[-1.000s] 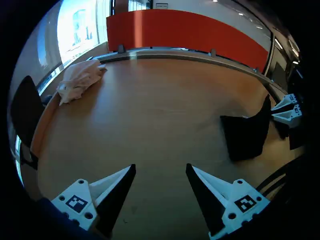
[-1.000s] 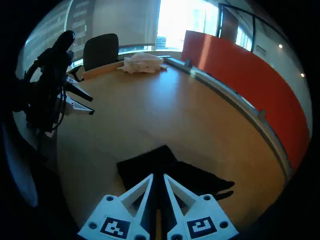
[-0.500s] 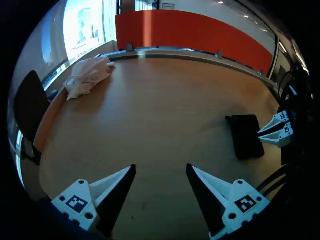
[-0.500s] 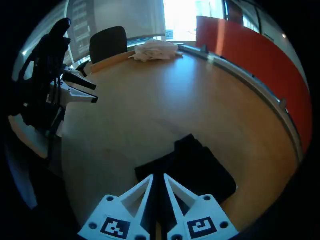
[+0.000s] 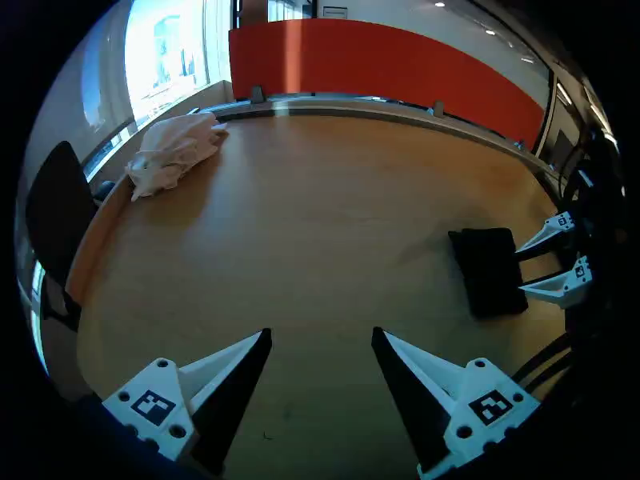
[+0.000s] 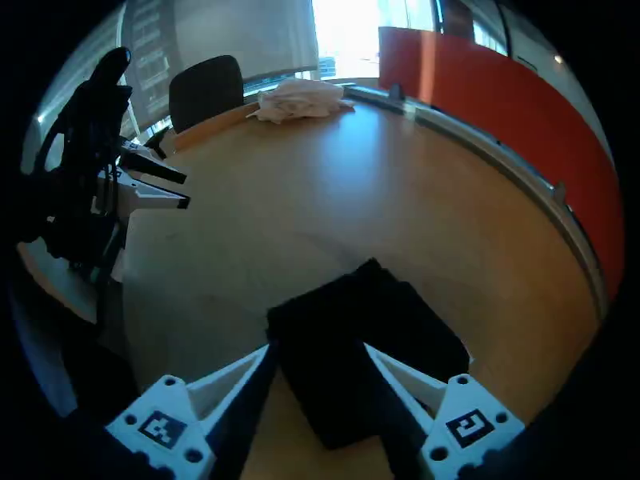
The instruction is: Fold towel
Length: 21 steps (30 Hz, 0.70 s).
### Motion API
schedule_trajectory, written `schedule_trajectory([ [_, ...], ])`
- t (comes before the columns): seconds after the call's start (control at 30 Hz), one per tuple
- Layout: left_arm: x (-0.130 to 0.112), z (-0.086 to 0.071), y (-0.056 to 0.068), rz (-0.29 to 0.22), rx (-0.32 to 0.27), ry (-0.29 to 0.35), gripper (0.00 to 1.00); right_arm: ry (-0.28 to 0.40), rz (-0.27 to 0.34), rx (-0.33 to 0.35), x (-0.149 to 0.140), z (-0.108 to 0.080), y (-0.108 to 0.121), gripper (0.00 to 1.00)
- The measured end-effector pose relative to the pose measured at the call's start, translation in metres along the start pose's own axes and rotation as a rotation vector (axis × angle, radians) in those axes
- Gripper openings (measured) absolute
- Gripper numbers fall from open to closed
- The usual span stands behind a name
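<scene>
A black folded towel point(image 6: 364, 352) lies flat on the wooden table point(image 6: 336, 200). My right gripper point(image 6: 318, 356) stands open over its near edge, a finger on either side, not pressing on it. In the left gripper view the same black towel point(image 5: 488, 270) rests at the right, with the right gripper point(image 5: 524, 267) open just beside it. My left gripper point(image 5: 320, 336) is open above bare table, far from the towel. In the right gripper view the left gripper point(image 6: 182, 190) shows at the left edge.
A crumpled white cloth point(image 5: 174, 150) sits at the table's far corner, also as the white cloth point(image 6: 298, 99). A dark chair point(image 6: 204, 90) stands beyond it. A red partition point(image 5: 376, 64) runs along the table's far edge behind a metal rail.
The right gripper held the towel raised, laid it down folded flat, then opened and let go. The left gripper stayed open and barely moved.
</scene>
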<state>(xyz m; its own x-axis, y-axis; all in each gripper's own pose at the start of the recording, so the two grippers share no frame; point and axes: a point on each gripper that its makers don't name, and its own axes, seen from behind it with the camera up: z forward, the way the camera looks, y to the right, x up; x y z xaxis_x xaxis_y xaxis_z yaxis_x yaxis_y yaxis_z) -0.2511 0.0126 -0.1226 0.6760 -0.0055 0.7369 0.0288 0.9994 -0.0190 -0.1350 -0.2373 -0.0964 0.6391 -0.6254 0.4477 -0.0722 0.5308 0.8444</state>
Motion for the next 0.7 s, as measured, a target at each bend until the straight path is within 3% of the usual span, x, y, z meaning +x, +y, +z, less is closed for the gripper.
schedule_trajectory([
  [0.1,0.000,0.000,0.000,-0.001,-0.001,0.000,0.93,-0.007,0.007,-0.007,-0.006,-0.002,0.000,0.80],
  [0.7,-0.003,-0.004,0.000,-0.006,-0.002,0.003,0.93,-0.071,0.096,-0.096,-0.072,-0.024,0.010,0.80],
])
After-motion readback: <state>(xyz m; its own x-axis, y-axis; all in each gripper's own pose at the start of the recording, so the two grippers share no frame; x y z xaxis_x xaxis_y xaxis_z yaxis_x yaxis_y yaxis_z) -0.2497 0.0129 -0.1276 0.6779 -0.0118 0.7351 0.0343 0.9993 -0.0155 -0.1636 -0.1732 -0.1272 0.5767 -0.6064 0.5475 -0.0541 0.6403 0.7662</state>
